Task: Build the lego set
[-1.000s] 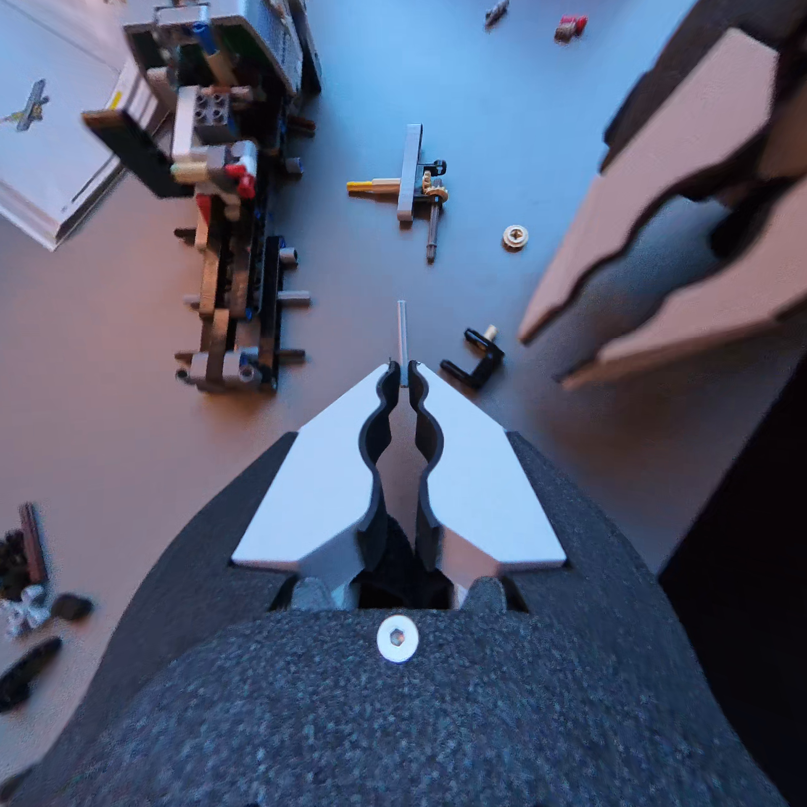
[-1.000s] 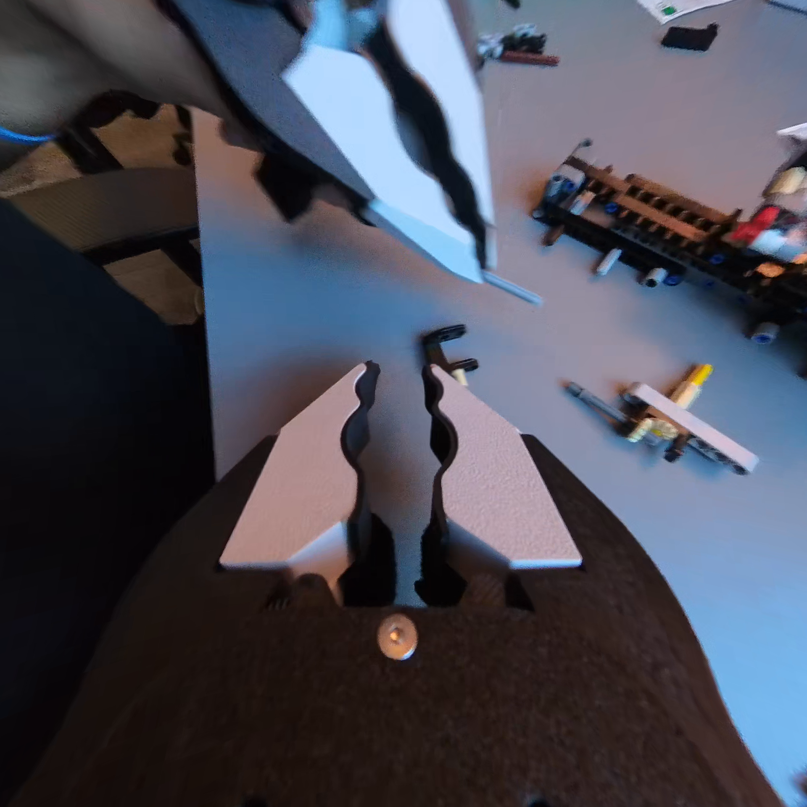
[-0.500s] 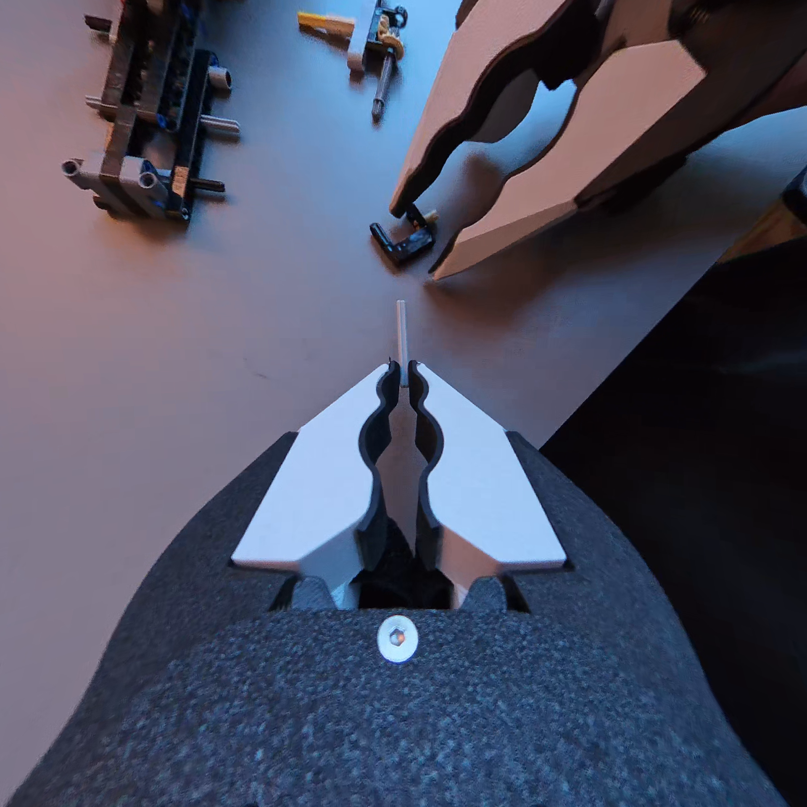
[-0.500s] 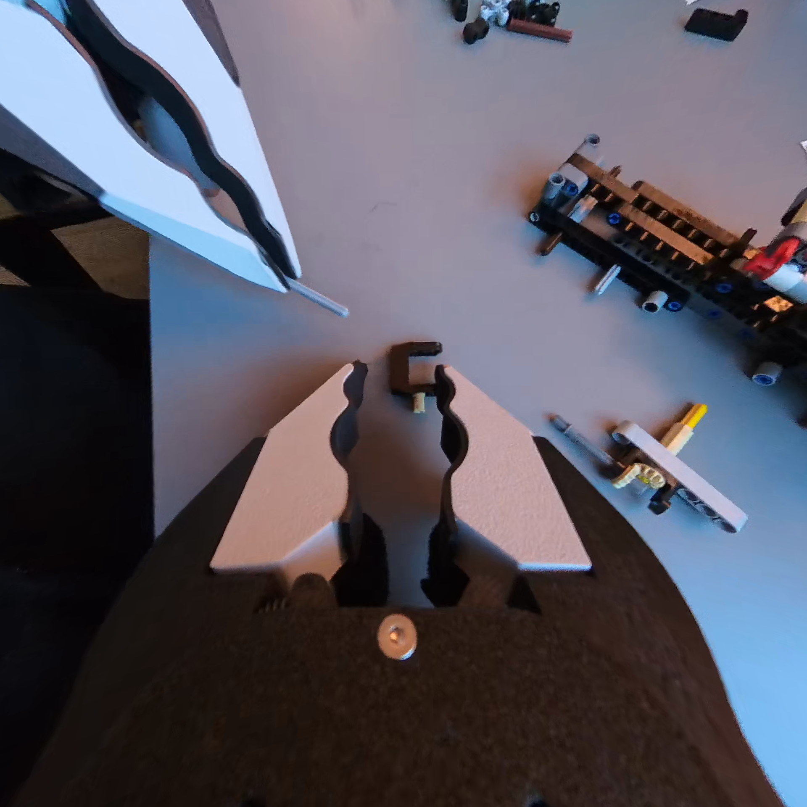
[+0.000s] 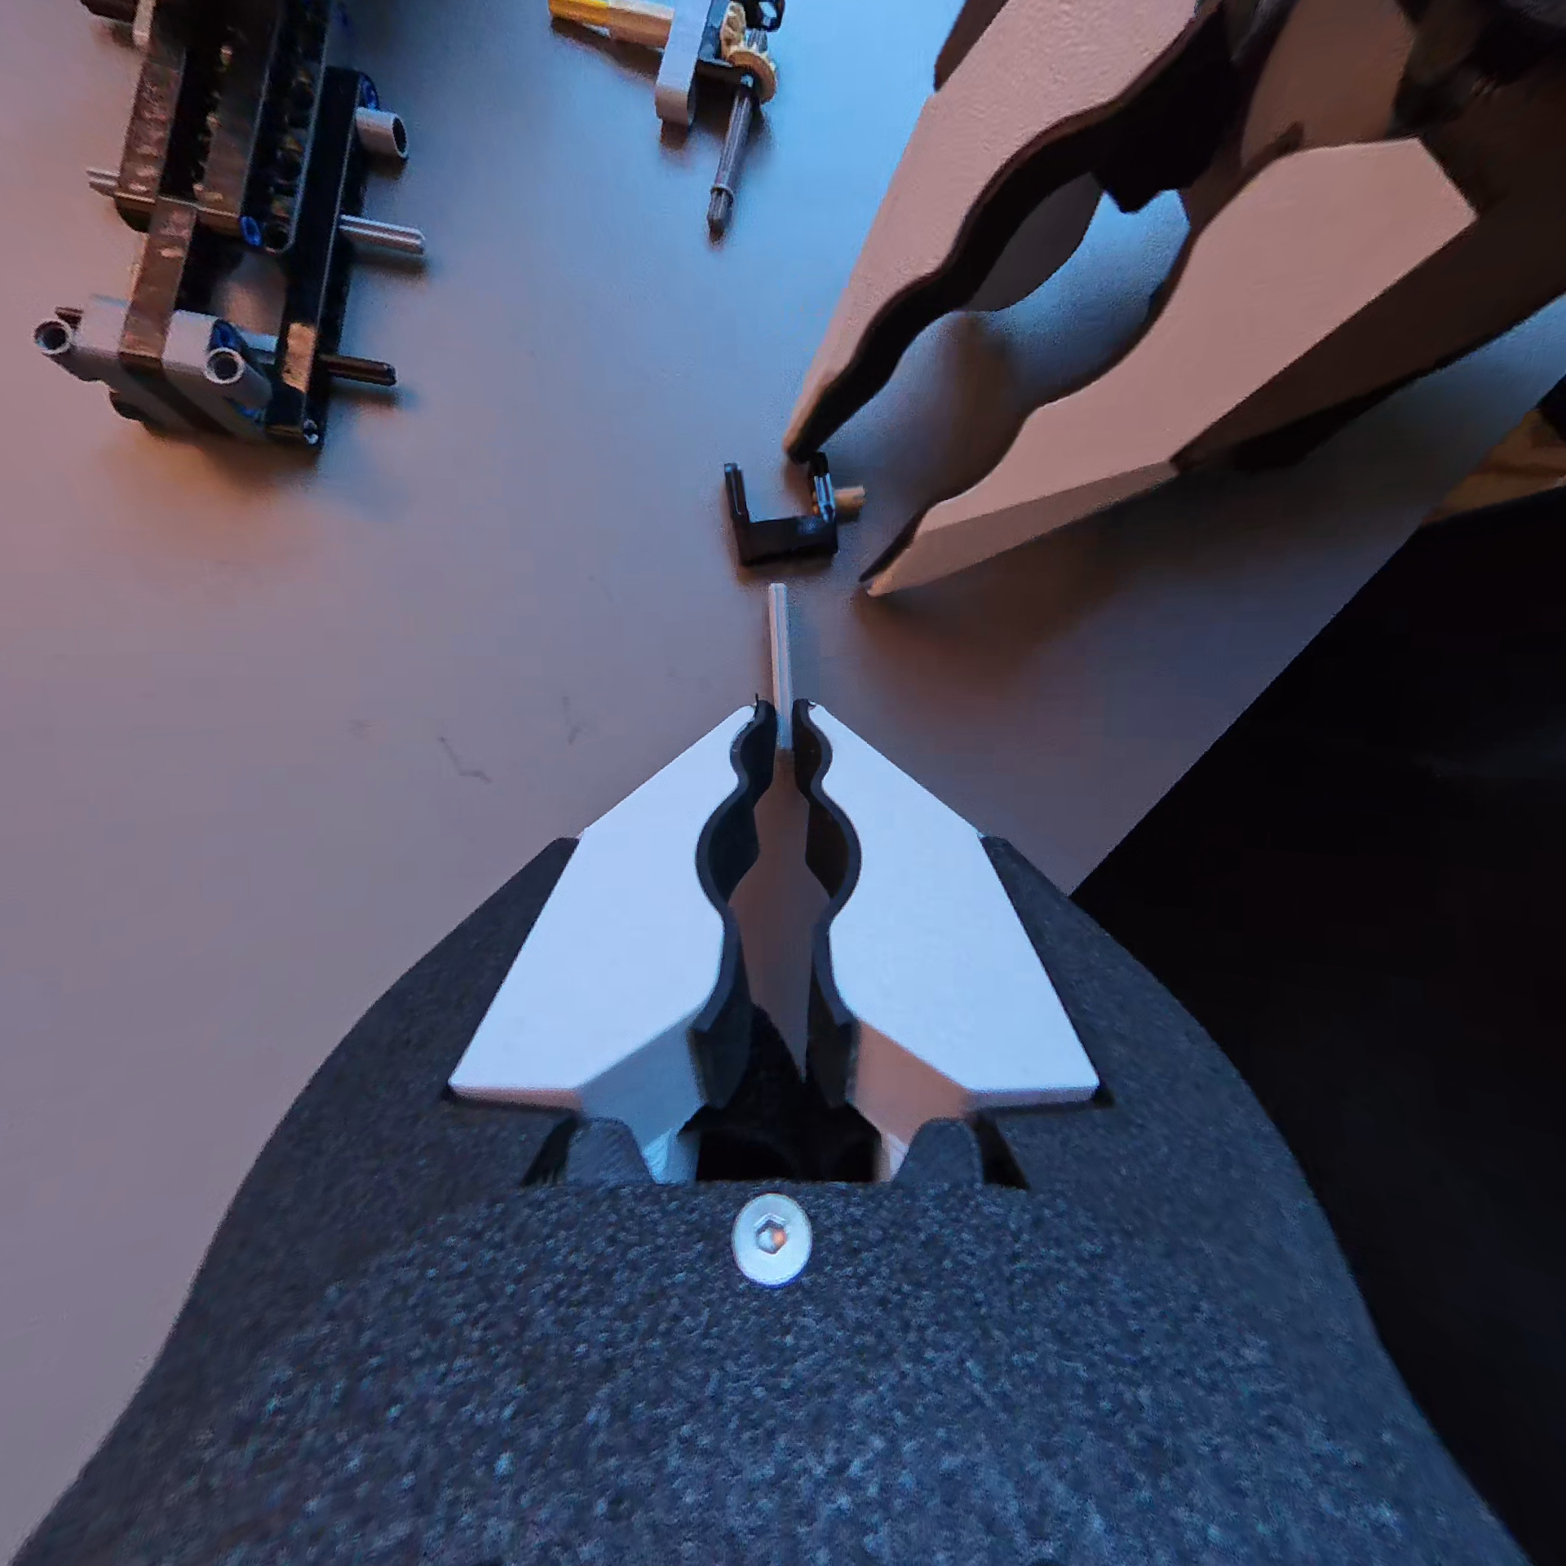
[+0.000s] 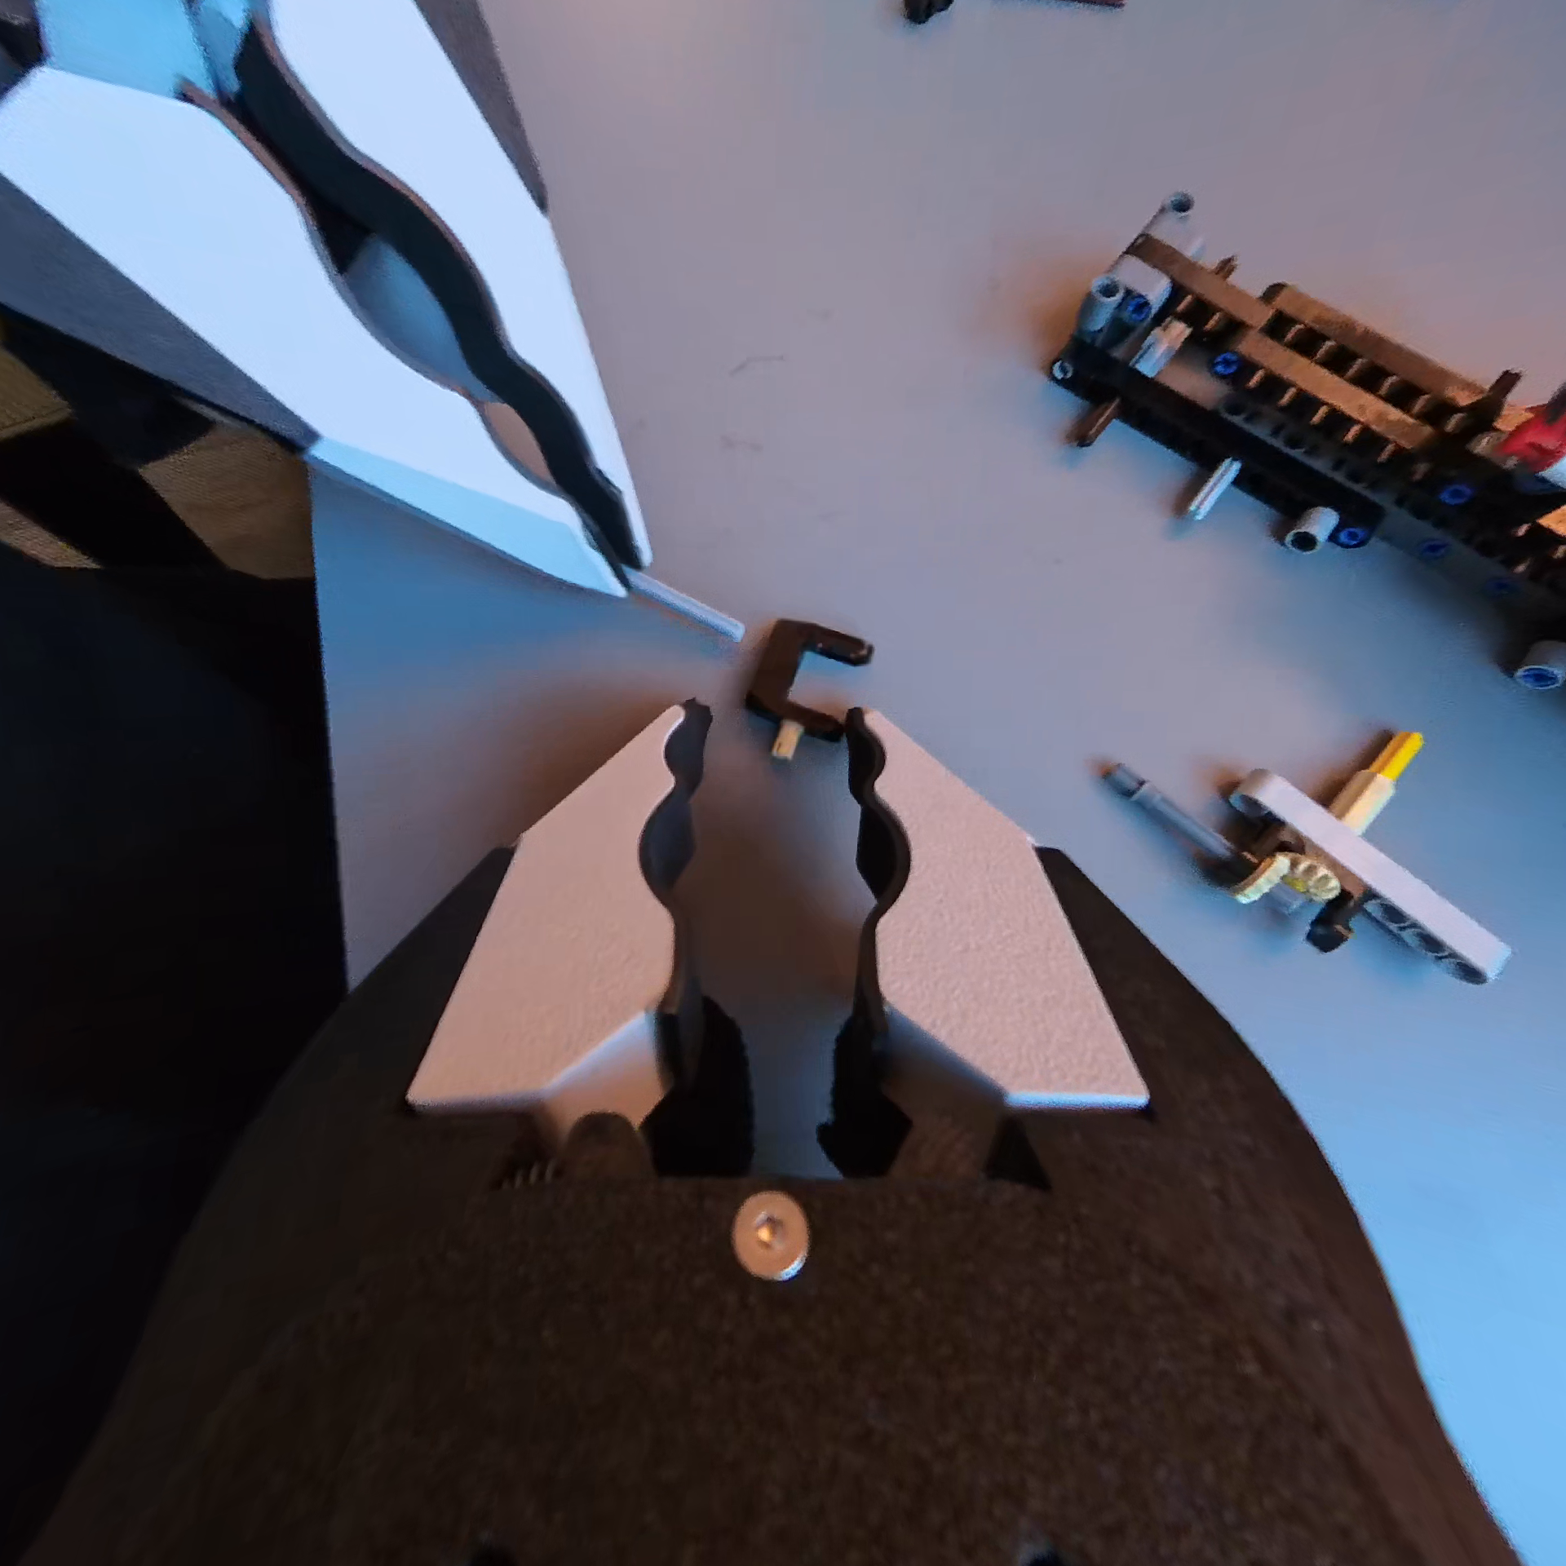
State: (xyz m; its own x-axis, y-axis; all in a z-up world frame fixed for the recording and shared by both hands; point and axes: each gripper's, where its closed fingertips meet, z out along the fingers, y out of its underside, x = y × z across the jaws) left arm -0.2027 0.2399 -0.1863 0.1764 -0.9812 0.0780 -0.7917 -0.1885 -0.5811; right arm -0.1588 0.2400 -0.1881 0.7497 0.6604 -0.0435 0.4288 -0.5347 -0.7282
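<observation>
Near the grey surface [image 5: 254, 763] edge, the left gripper [image 5: 784, 716] clenches a thin grey axle rod [image 5: 779, 652] just beside the black U-shaped bracket [image 6: 796, 674], which the right gripper's [image 6: 775, 720] released jaws straddle.

**Dim, two-toned light and soft edges**

The room is dim, with a warm orange cast on one side of the table [image 5: 254, 763] and a cool blue one on the other. The right gripper [image 5: 835, 525] throws a soft shadow beneath its fingers. Beyond the table edge all falls to near black. Both wide-angle views bend outward at the rims. The left gripper [image 6: 631, 576] looks slightly smeared, perhaps from motion, and the black frame [image 6: 1322, 424] is soft.
</observation>
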